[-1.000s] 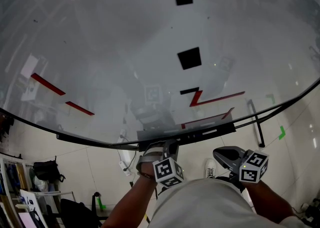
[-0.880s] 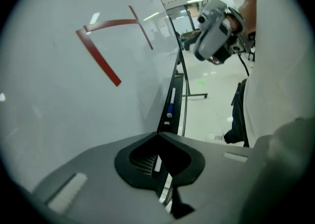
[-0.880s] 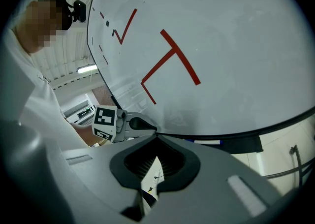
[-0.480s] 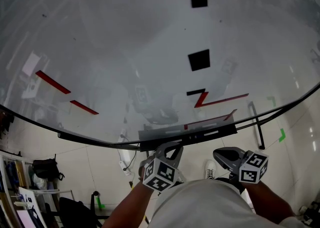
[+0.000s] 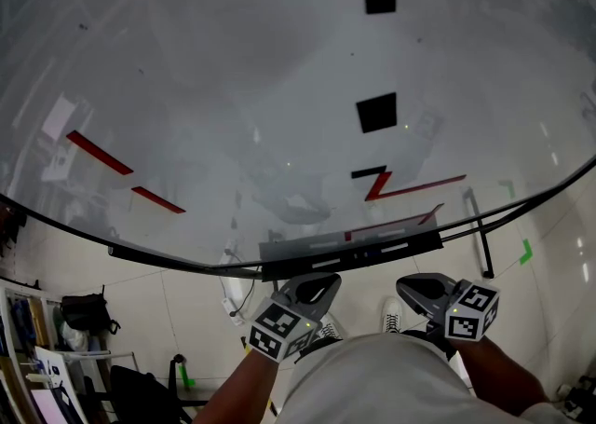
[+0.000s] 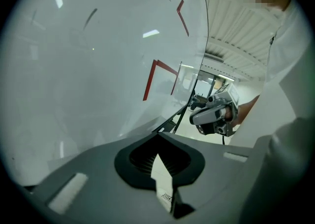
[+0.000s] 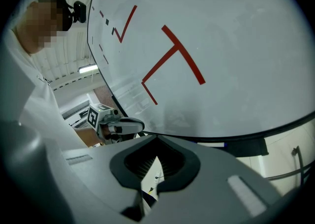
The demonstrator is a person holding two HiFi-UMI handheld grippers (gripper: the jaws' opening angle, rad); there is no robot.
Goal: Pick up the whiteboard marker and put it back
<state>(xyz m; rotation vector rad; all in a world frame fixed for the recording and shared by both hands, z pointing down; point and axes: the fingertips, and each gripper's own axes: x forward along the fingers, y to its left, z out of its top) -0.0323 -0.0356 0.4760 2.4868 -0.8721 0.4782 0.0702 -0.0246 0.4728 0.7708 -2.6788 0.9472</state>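
A large whiteboard (image 5: 233,87) with red and black marks fills the head view. Its dark pen tray (image 5: 349,248) runs along the bottom edge. Pale and dark items lie in the tray, too small to tell whether one is the marker. My left gripper (image 5: 312,290) hangs just below the tray's middle, shut, with nothing between its jaws (image 6: 160,137). My right gripper (image 5: 419,294) sits to its right, below the tray's right end, also shut and holding nothing (image 7: 156,140). Each gripper shows in the other's view: the right gripper (image 6: 214,114) and the left gripper (image 7: 112,123).
A black board frame (image 5: 480,231) and stand leg drop at the right. On the tiled floor below lie green tape marks (image 5: 525,249), a black bag (image 5: 88,315) and shelves at the lower left. The person's white shirt (image 5: 391,380) fills the bottom middle.
My left gripper has drawn back from the tray toward the body, sinking slightly left, and its marker cube has rolled. The right gripper has stayed put.
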